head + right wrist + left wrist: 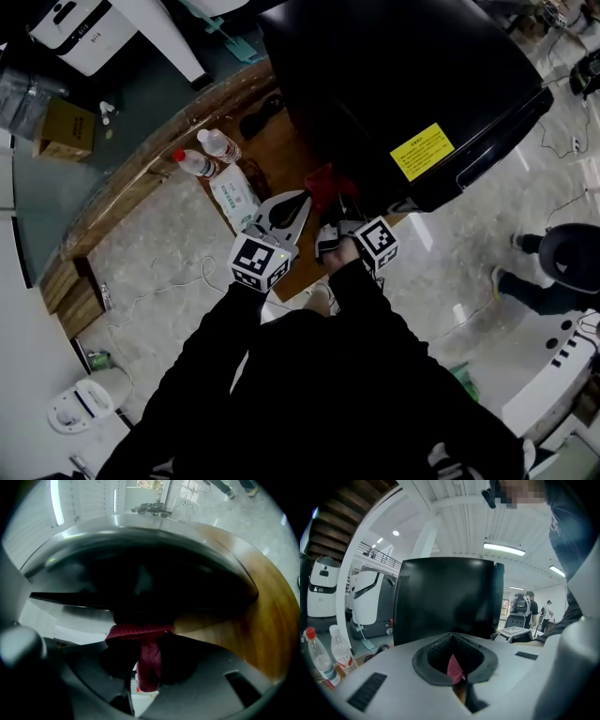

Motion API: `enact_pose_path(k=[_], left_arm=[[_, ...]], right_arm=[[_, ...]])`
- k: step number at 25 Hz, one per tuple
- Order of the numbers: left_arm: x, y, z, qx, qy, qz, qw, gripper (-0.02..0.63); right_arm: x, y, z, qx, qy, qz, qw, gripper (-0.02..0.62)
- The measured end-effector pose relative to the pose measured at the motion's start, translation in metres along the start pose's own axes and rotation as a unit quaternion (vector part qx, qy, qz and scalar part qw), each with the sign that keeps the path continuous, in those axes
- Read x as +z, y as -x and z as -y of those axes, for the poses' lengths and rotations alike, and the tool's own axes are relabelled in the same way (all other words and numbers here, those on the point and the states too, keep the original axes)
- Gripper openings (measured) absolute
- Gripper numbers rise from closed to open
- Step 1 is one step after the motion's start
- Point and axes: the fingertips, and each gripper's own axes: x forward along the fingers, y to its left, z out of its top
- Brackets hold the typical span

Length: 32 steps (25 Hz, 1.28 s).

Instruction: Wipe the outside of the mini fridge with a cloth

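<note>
Against the mini fridge's [403, 84] near side, my right gripper [334, 208] clamps the red cloth [327, 184], arm stretched forward; just beside it, my left gripper [296, 202] points fridgeward, jaws together.

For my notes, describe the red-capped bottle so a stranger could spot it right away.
Start at the black mini fridge on the wooden table. Left of it in the head view stand two clear bottles beside a wipes pack. The red-capped bottle is farther from the fridge; its neighbour has a pale cap.
</note>
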Motion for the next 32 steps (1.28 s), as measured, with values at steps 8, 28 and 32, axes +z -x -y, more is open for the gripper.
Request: enact_pose_path(k=[8, 28, 32], left_arm=[[-0.085, -0.025, -0.009, -0.012, 0.019, -0.071, 0.9973, 0.0], [-0.068, 0.036, 0.005, 0.08, 0.046, -0.029, 0.9953, 0.0], [-0.014, 0.064, 0.046, 0.075, 0.032, 0.008, 0.9966, 0.0]], right_arm=[[-0.002, -0.018, 0.076, -0.017, 0.001, -0.011, 1.0, 0.106], [-0.041, 0.038, 0.024, 0.016, 0.184, -0.16, 0.97, 0.101], [-0.031, 0.094, -0.062, 0.09, 0.328, -0.193, 0.92, 0.098]])
